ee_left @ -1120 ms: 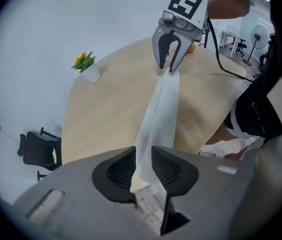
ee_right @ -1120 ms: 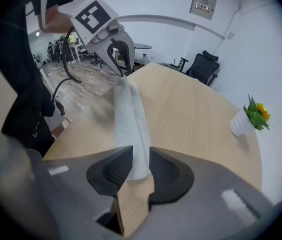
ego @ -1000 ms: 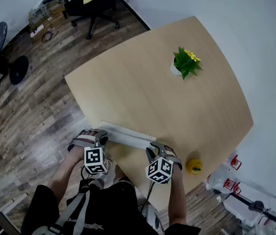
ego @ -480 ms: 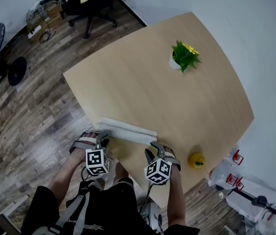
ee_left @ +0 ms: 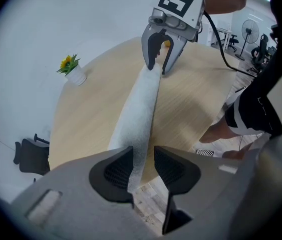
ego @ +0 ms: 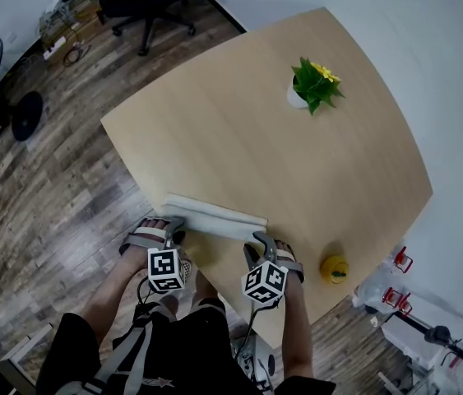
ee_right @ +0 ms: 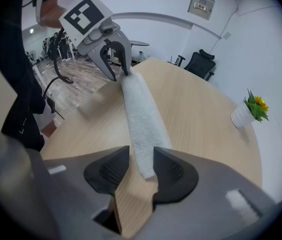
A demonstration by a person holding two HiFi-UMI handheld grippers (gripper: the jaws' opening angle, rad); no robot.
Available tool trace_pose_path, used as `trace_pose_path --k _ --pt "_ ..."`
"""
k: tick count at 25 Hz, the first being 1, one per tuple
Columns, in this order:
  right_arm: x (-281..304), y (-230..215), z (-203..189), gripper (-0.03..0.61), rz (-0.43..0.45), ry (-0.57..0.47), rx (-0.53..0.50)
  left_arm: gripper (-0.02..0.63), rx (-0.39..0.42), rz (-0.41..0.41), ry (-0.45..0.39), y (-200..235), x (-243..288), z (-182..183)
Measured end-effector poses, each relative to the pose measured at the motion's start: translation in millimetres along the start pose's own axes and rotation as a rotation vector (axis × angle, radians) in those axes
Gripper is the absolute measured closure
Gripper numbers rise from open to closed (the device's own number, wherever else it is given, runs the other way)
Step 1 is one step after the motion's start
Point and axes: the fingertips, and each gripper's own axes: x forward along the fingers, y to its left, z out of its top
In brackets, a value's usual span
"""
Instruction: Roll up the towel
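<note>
The towel [ego: 215, 217] lies in a long strip close to the surface's [ego: 239, 146] near edge. The left claw [ego: 173, 229] and right claw [ego: 261, 242] are opening, one loose around each end. Beyond it, wide wood reaches a small plant [ego: 313, 89].

Right hand-held gripper [ee_right: 141, 160] jaws opening; towel [ee_right: 141, 119] end between

- Black short-sleeved top [ego: 183, 348].
- Grey webbing straps [ego: 130, 346] with a buckle run down the top's left side.
- Small white print [ego: 155, 380] at the top's lower edge.
- Pale striped bands cross the left hand [ego: 143, 239] and the right hand [ego: 287, 263].
</note>
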Motion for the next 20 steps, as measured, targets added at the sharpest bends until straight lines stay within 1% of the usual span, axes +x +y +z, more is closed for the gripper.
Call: trace_pose_path --k 5,8,10,12,16,20 --pt "7 -1 -2 0.423 0.011 0.012 -0.008 0.471 0.018 -0.018 0.016 -2 11 -2" --pt "9 -1 -2 0.424 0.013 0.008 0.000 0.472 0.018 -0.011 0.019 -1 14 -3" --pt "10 -3 -2 0.427 0.004 0.006 -0.006 0.488 0.011 0.000 0.013 2 15 -2" --pt "11 -4 -3 0.440 -0.011 0.006 -0.021 0.523 0.010 0.007 0.011 4 17 -2" --pt "11 -7 -4 0.472 -0.038 0.009 -0.046 0.531 0.023 0.010 0.018 3 19 -2" --pt "8 -2 -4 0.498 -0.035 0.015 -0.047 0.551 0.019 0.003 0.016 1 15 -2"
